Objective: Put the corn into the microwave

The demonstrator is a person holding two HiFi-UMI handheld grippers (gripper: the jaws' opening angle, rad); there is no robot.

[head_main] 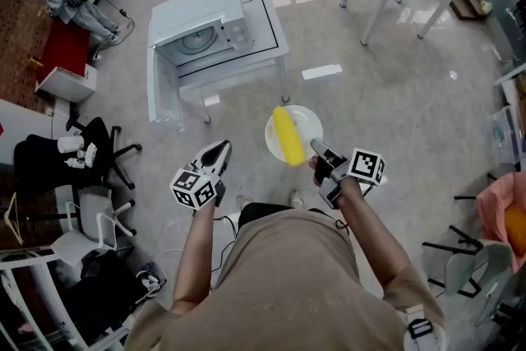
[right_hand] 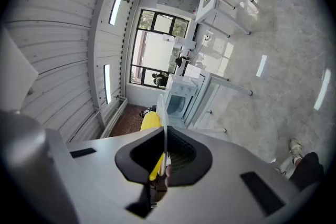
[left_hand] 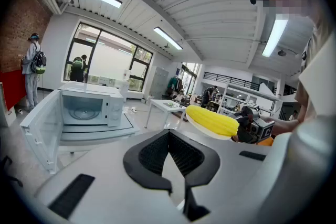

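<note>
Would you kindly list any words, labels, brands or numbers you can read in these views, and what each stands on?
No text is readable.
On the microwave, the control panel is too small to read.
The left hand-held gripper and right hand-held gripper bear square marker patterns only, no letters.

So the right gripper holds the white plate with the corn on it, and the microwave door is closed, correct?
No: the microwave door stands open, as the left gripper view shows. The rest holds: the right gripper holds the white plate with the corn on it.
</note>
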